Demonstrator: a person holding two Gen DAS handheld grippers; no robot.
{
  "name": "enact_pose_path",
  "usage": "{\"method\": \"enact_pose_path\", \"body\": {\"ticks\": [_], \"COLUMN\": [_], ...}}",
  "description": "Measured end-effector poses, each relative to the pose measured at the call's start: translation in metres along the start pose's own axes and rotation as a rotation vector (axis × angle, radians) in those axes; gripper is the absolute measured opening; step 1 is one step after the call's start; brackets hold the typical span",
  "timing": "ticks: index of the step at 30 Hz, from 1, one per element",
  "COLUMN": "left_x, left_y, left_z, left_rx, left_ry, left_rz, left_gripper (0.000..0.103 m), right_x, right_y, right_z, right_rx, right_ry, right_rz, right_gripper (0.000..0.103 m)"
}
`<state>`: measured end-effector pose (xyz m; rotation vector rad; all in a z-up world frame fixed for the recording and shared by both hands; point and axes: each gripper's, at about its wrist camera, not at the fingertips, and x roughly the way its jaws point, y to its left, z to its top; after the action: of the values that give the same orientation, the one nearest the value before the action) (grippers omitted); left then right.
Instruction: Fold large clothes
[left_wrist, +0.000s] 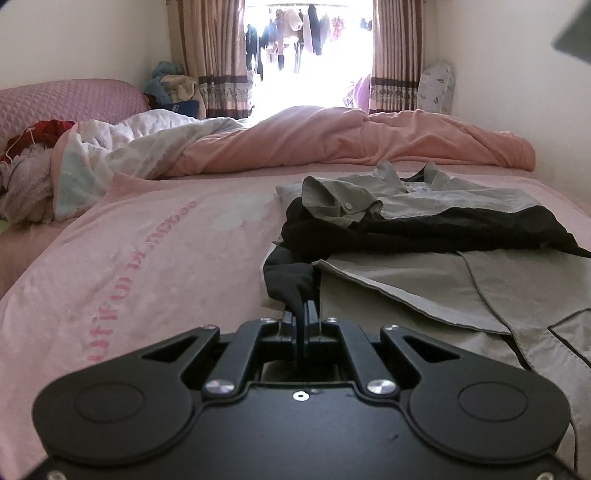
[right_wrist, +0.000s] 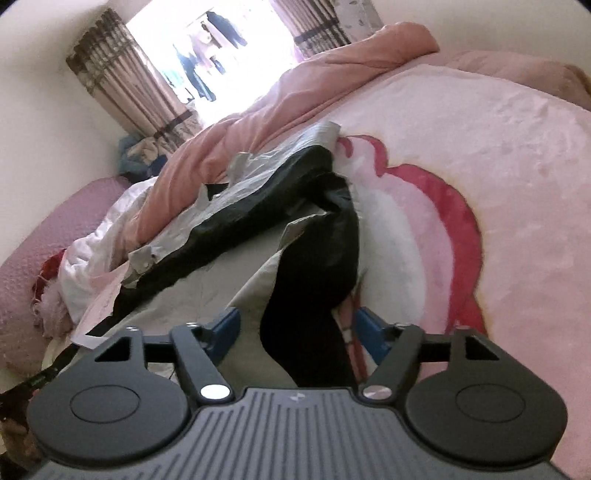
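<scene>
The near end of the jacket (left_wrist: 424, 236) ran under the left gripper's (left_wrist: 301, 308) body in the left wrist view, so its hem was cut off from sight, and the right edge of the frame cropped the rest. In the right wrist view the camera was tilted and the jacket's (right_wrist: 258, 229) lower part disappeared behind the right gripper (right_wrist: 295, 326).

The jacket, grey with black panels, lay rumpled on a pink blanket (left_wrist: 155, 240) covering a bed, its collar toward the window (left_wrist: 306, 51). A pink quilt (left_wrist: 351, 140) was bunched behind it, a pink pillow (left_wrist: 66, 99) lay at the far left, and striped curtains (left_wrist: 210, 55) framed the bright window, where hanging laundry showed only as dark shapes.

Pink lettering ran across the blanket, too stretched and faint to read.

The left gripper's jaws were pressed together, pinching a dark fold of the jacket. The right gripper's blue fingers (right_wrist: 371, 328) stood spread wide over a black sleeve, not touching it.
</scene>
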<state>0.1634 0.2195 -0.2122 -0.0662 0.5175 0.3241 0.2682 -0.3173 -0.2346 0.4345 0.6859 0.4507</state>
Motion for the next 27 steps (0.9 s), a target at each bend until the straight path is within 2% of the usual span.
{"method": "enact_pose_path", "body": {"ticks": [1, 3, 4, 5, 6, 7, 8, 9, 11, 15, 18, 21, 23, 27], "left_x": [0.001, 0.002, 0.001, 0.001, 0.001, 0.002, 0.003, 0.003, 0.003, -0.002, -0.005, -0.013, -0.017, -0.013], "left_y": [0.000, 0.000, 0.000, 0.000, 0.001, 0.001, 0.002, 0.002, 0.003, 0.006, 0.004, -0.007, -0.009, -0.009], "left_z": [0.000, -0.001, -0.001, -0.002, -0.002, -0.003, -0.004, -0.005, -0.006, -0.003, 0.006, 0.015, 0.027, 0.063], "left_rx": [0.002, -0.001, -0.002, -0.003, -0.004, -0.005, -0.005, -0.006, -0.009, -0.042, -0.049, -0.026, -0.050, -0.095], "left_ry": [0.002, 0.004, 0.004, 0.005, 0.007, 0.010, 0.013, 0.015, 0.015, -0.006, -0.028, -0.110, -0.166, -0.239], "left_rz": [0.001, 0.000, 0.000, -0.002, -0.004, -0.006, -0.007, -0.009, -0.012, -0.020, -0.007, 0.014, 0.009, -0.012], "left_gripper": [0.003, 0.003, 0.003, 0.003, 0.003, 0.003, 0.003, 0.003, 0.003, 0.004, 0.004, 0.004, 0.004, 0.004], "right_x": [0.008, 0.032, 0.042, 0.045, 0.051, 0.056, 0.060, 0.063, 0.059, 0.019, -0.002, -0.011, -0.011, -0.012], "right_y": [0.001, 0.001, 0.001, 0.004, 0.007, 0.011, 0.014, 0.016, 0.024, 0.056, 0.066, 0.073, 0.074, 0.076], "right_z": [0.000, 0.000, 0.000, 0.000, 0.002, 0.003, 0.004, 0.003, 0.000, -0.011, -0.009, -0.006, 0.002, 0.029], "right_rx": [-0.012, -0.037, -0.043, -0.073, -0.081, -0.091, -0.097, -0.091, -0.114, -0.230, -0.216, -0.210, -0.172, -0.047], "right_ry": [0.021, 0.092, 0.117, 0.084, 0.094, 0.095, 0.118, 0.134, 0.082, -0.127, -0.219, -0.312, -0.366, -0.455], "right_rz": [-0.018, -0.040, -0.038, -0.027, -0.018, -0.016, 0.002, 0.015, -0.029, -0.173, -0.230, -0.277, -0.282, -0.198], "right_gripper": [0.092, 0.093, 0.097, 0.097, 0.092, 0.054, 0.028, 0.007, 0.006, 0.005, 0.005, 0.004, 0.004, 0.004]}}
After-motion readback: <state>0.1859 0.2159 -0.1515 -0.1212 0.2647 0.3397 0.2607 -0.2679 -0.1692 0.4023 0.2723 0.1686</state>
